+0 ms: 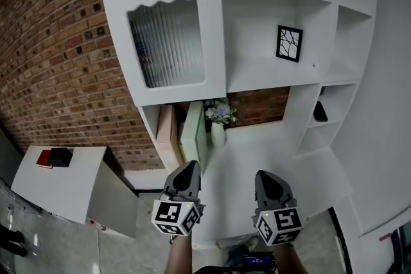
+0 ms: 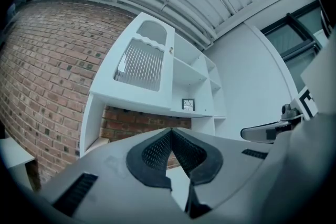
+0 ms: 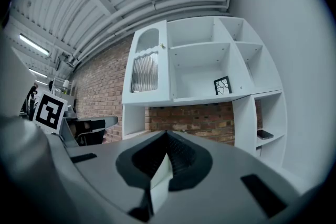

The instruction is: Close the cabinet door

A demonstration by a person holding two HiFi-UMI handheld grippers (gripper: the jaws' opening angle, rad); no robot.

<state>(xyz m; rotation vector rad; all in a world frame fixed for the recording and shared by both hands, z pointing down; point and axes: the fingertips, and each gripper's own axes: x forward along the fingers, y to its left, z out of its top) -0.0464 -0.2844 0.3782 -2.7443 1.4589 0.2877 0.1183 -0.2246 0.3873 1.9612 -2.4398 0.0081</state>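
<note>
white cabinet shelves (image 1: 257,77) carry a framed picture (image 1: 289,43), a flower vase (image 1: 218,131) and a dark slab (image 1: 319,113).

My left gripper (image 2: 171,136) has its jaws pressed together with nothing between them. It faces a white cabinet (image 2: 126,98) on the far side, against a brick wall (image 2: 47,65). The cabinet door (image 2: 144,63), with ribbed glass and a small knob (image 2: 171,50), is on the left. Open shelves to its right hold a small framed picture (image 2: 188,104), and the right gripper (image 2: 265,132) pokes in at the right.
</note>
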